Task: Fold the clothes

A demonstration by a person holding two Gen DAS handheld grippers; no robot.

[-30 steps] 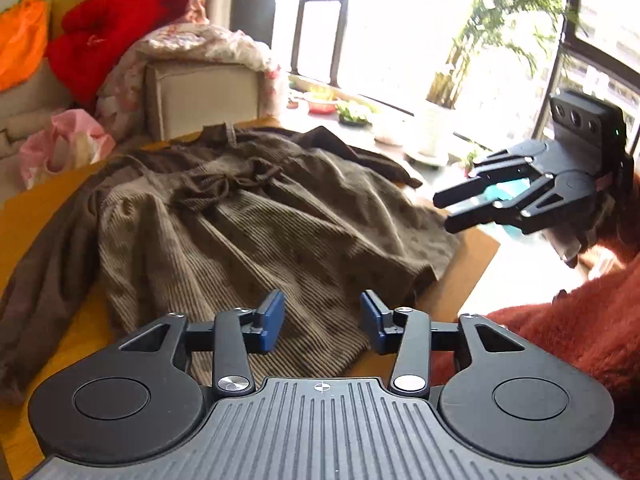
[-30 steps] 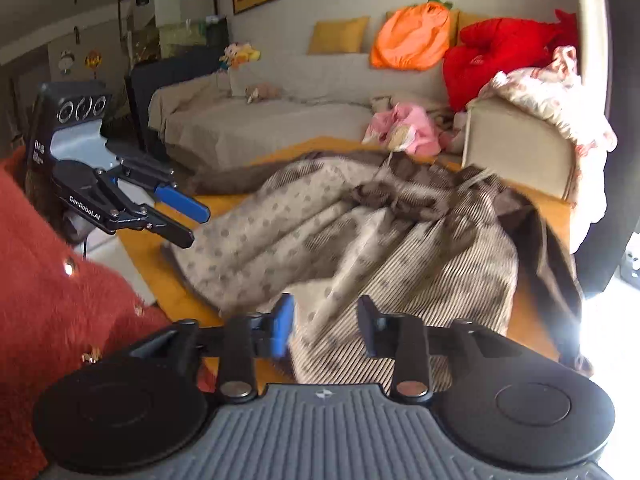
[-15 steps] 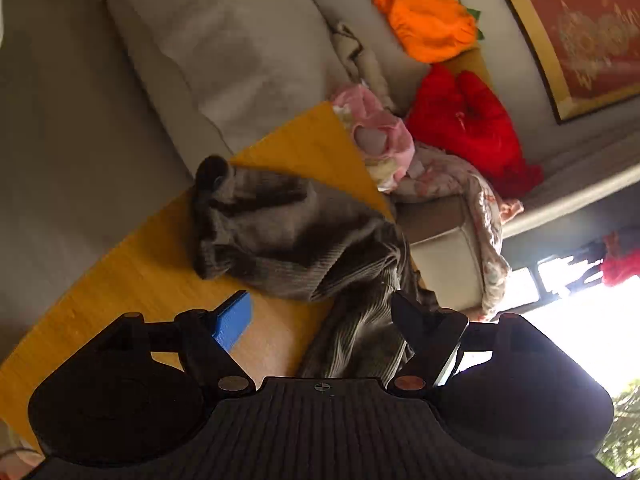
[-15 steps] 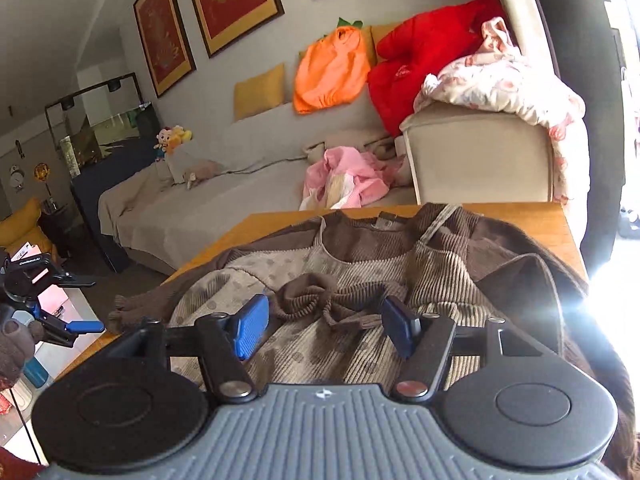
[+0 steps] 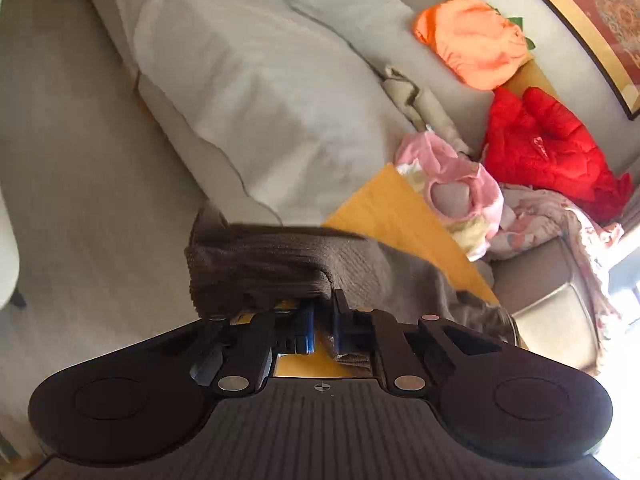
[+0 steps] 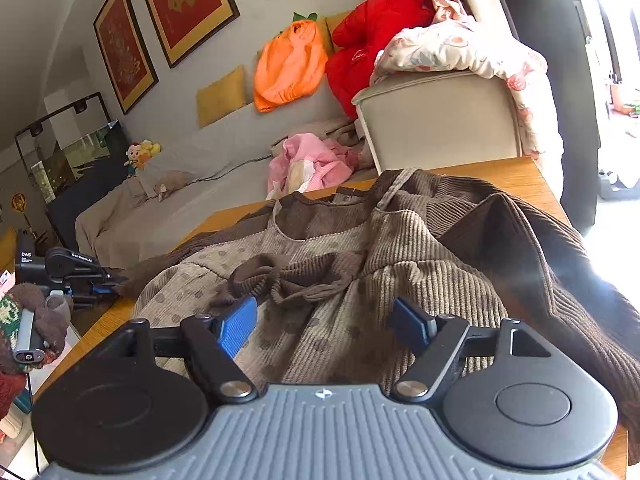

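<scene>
A brown corduroy dress with a dotted front (image 6: 320,280) lies spread on the wooden table (image 6: 516,176). My left gripper (image 5: 322,322) is shut on the end of its dark brown sleeve (image 5: 260,268) at the table's left edge; it also shows in the right wrist view (image 6: 106,284), far left. My right gripper (image 6: 324,324) is open and empty, just above the dress's lower front, below the knotted brown ties (image 6: 288,276).
A grey sofa (image 5: 260,80) stands behind the table with orange (image 6: 288,64), red (image 6: 384,28) and pink (image 6: 308,160) clothes on it. A beige armchair (image 6: 440,120) draped with a floral blanket stands at the table's far right corner.
My left gripper has closed on the sleeve end, which it was only near half a second ago. My right gripper has opened wider and moved forward over the dress.
</scene>
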